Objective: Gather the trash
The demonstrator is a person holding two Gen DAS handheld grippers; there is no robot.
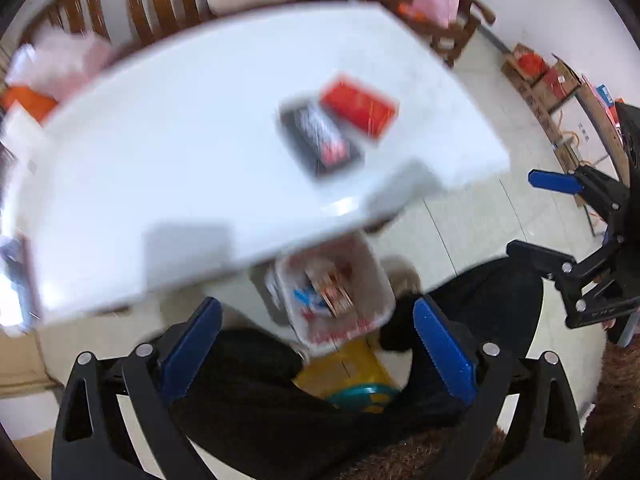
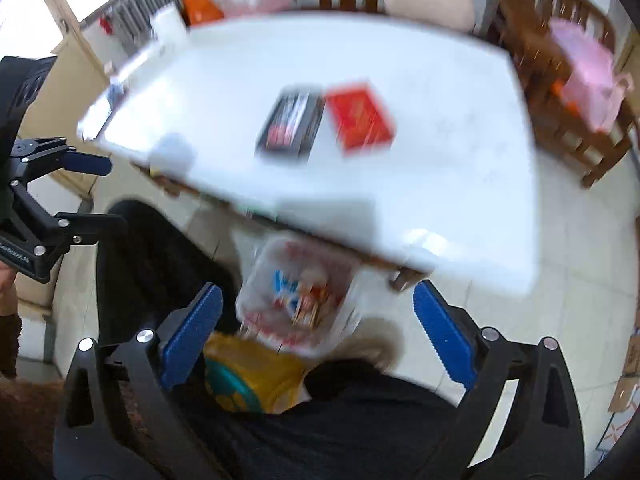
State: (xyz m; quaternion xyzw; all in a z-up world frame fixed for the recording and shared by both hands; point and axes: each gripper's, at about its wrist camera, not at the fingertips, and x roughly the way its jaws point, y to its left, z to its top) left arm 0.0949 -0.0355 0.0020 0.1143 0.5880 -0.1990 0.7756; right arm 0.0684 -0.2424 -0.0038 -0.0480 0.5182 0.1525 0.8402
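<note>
Below, trash bin [image 1: 376, 280] between wide-open empty jaws, boxes [image 1: 356, 108] on table [image 1: 160, 140].

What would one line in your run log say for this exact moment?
left gripper: open, empty | right gripper: open, empty | trash bin: on floor, holds wrappers | table: black packet, red packet remain

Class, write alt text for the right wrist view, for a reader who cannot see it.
Blurred view from above: the open, empty right gripper hangs over a bag-lined bin holding wrappers, on the floor by a white table. A black box and a red box lie together on the table.
</note>
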